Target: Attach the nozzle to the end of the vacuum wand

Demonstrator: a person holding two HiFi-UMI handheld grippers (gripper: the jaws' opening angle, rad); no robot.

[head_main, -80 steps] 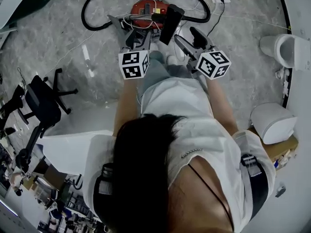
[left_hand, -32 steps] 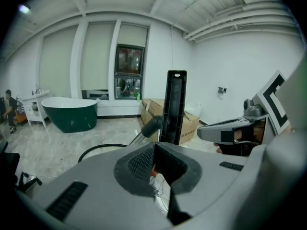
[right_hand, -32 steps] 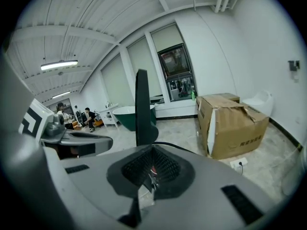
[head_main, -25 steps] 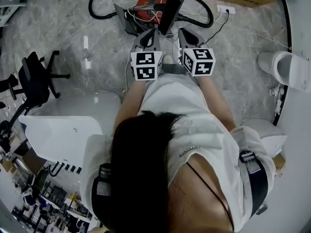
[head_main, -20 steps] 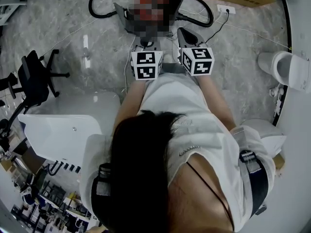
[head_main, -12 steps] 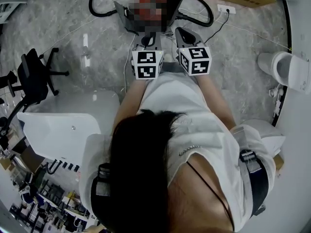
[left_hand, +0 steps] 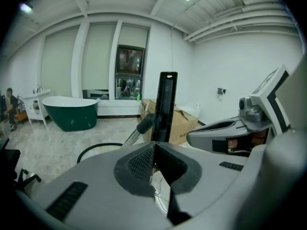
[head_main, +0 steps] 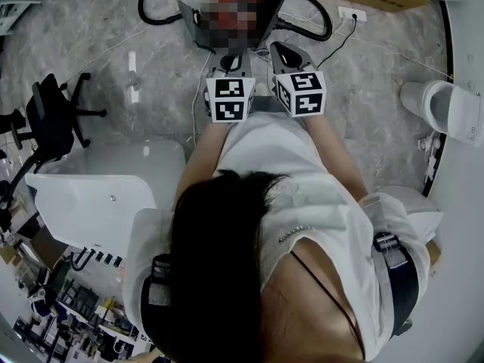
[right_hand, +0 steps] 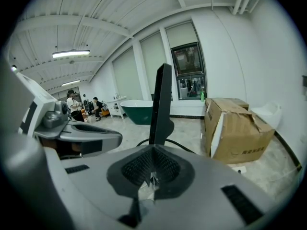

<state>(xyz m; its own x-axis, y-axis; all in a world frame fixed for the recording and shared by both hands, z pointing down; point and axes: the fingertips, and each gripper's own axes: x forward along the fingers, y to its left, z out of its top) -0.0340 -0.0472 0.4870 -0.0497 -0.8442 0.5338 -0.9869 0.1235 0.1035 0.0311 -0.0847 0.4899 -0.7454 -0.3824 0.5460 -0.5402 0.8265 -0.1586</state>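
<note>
**Q:** What was the state of each gripper?

**A:** The left gripper (left_hand: 153, 153) and the right gripper (right_hand: 152, 170) were both fully closed. On each, the pads met with nothing between them. In the head view they sat side by side and pointed toward 12 o'clock.

**Q:** Where was the nozzle?

**A:** A black upright piece (left_hand: 167, 104) stood at 12 o'clock beyond both sets of jaws and touched neither. Whether it was the nozzle or the wand could not be told. A silver tube (left_hand: 129, 137) with a black end leaned at its 7 o'clock. A black hose (head_main: 151, 17) looped over the floor at 11 o'clock.

**Q:** What did the containers hold?

**A:** In the right gripper view, the cardboard box (right_hand: 237, 128) sat at 3 o'clock with its flaps folded over and its contents hidden. In the left gripper view, the green bathtub (left_hand: 71, 111) sat at 9 o'clock, interior not visible. In the head view, the white bathtub (head_main: 106, 195) lay at 8 o'clock.
</note>
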